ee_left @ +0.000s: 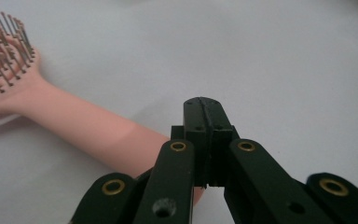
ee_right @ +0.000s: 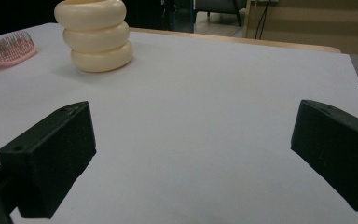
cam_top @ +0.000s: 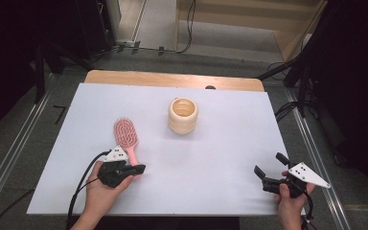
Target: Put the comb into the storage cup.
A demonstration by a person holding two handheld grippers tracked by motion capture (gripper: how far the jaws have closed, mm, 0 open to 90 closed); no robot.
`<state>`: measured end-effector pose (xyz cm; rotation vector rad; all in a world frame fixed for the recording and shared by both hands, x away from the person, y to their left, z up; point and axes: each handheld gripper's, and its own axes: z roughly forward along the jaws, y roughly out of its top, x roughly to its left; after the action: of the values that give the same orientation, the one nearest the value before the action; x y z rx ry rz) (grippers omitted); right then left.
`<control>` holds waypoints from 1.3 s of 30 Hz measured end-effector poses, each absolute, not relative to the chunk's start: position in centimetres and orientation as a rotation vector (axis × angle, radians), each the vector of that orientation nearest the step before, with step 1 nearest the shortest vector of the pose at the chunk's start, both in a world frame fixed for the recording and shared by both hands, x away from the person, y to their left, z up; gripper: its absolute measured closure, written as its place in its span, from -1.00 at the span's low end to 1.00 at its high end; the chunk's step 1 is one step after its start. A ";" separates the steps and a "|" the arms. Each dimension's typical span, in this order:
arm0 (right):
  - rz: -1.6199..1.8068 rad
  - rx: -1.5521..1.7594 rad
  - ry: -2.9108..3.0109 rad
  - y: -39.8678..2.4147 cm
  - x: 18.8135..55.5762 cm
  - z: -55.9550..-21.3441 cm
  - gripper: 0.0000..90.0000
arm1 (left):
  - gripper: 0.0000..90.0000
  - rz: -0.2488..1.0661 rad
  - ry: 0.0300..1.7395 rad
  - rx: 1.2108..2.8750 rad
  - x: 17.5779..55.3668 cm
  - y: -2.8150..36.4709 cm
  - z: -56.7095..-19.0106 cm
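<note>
Where the left tool (ee_left: 204, 112) sits, the hairbrush (ee_left: 74, 123) handle's end hides.

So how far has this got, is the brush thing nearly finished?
Barely started. Nothing looks done: the pink hairbrush lies flat on the table, apart from the cream ribbed cup. In hand: the left gripper, jaws closed, sits at the brush handle without holding it. The right gripper waits open. Grasping and moving probably remain.

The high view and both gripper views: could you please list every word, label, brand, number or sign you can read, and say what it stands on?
None: no readable text stands on anything here.
Pink hairbrush: plain, no brand mark.
Cream ribbed cup: plain.
White table cover: blank.
Left tool and right tool: screw holes and brass rivets, no lettering.
</note>
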<state>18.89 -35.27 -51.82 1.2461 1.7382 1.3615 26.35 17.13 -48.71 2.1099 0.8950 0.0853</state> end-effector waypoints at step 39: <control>1.328 1.243 1.752 -35.1 19.1 -51.8 -1.00 | 1.00 0.138 1.042 2.248 26.6 21.5 -49.0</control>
<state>19.13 -35.05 -51.85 1.2431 1.7521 1.3283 26.63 21.48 -48.96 2.2482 1.0416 0.1382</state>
